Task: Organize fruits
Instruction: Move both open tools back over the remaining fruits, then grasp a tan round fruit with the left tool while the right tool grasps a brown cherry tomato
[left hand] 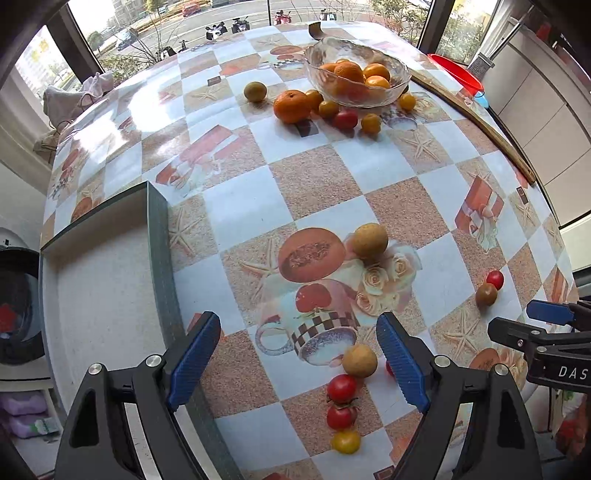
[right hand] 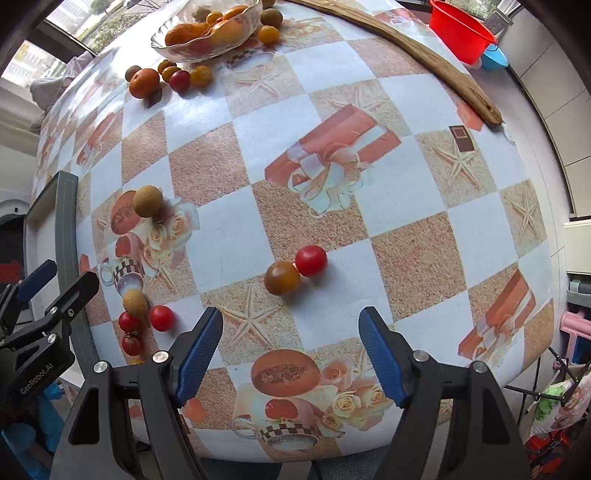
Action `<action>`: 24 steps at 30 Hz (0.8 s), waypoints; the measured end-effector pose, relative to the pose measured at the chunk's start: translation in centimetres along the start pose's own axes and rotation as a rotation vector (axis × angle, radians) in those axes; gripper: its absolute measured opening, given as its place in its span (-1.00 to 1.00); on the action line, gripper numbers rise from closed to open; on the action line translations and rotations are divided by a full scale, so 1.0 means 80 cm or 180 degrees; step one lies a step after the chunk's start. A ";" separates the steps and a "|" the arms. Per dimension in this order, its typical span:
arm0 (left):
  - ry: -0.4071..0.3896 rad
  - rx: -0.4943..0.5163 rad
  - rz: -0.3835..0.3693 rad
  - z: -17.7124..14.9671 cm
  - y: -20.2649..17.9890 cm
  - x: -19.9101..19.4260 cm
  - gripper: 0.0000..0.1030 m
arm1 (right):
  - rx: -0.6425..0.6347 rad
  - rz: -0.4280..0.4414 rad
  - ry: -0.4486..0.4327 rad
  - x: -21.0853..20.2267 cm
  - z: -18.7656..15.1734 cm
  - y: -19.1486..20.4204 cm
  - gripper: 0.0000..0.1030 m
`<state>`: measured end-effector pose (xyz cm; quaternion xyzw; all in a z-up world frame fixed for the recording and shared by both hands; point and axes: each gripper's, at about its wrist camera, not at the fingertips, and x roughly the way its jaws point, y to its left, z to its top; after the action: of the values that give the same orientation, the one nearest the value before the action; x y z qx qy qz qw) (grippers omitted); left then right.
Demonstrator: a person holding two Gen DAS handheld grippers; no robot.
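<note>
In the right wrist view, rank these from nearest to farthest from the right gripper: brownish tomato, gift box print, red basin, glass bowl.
From the right gripper:
1. Brownish tomato, just ahead, centre.
2. Gift box print, mid-table.
3. Glass bowl, far left, and red basin, far right: too close to call.

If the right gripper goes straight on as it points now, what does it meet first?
Most likely the brownish tomato, touching the red tomato. Both lie ahead between the open right gripper fingers; depth is uncertain.
</note>
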<state>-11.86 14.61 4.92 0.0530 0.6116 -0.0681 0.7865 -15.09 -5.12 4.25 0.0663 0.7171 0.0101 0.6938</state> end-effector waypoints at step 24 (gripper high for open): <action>0.0125 0.0107 -0.0047 0.055 -0.044 0.065 0.10 | 0.0024 0.0124 -0.0157 0.022 0.052 0.014 -0.56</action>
<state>-7.02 10.23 0.98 0.0630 0.6261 -0.0831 0.7728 -10.93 -4.13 2.47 0.0831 0.6984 0.0193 0.7106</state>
